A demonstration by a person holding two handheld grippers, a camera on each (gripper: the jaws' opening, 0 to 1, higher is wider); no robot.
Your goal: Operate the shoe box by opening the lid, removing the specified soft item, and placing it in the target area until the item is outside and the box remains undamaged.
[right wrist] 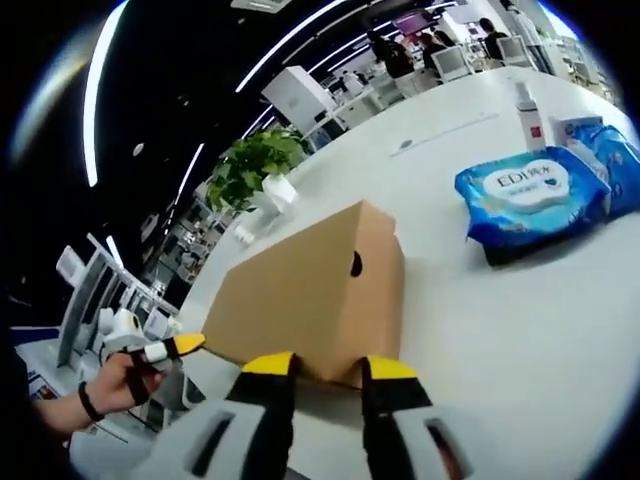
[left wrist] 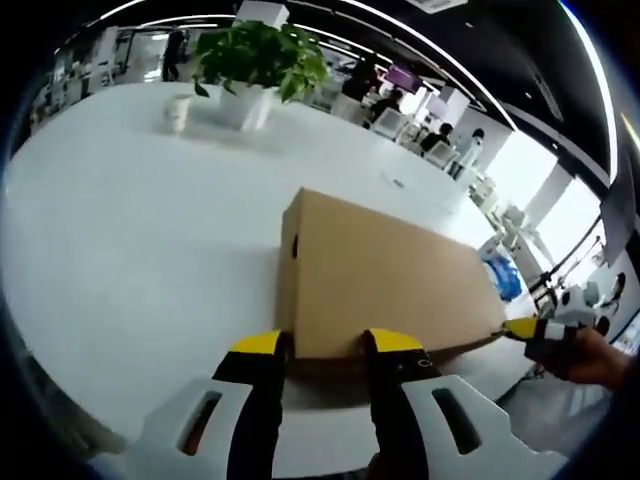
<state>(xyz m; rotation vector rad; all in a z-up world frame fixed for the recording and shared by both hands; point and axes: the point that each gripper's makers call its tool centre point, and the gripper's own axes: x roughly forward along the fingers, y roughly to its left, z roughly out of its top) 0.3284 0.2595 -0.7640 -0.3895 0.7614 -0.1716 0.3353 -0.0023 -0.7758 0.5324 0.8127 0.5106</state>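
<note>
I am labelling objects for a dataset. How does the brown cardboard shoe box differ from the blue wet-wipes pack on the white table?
The brown cardboard shoe box is rigid, plain and larger; the blue wet-wipes pack is soft, flat and printed with a white label. The box has a round hole in its end and stands by the yellow-tipped grippers; the pack lies farther off. Both rest on the white table.

Brown shoe box [left wrist: 385,270], white table [left wrist: 120,230], blue wipes pack [right wrist: 530,200], yellow-tipped black fingers [left wrist: 258,350].

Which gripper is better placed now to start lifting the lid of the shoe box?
Probably the left gripper: its fingers straddle the near long edge of the shoe box. The right gripper sits at a bottom corner of the box's end.
</note>
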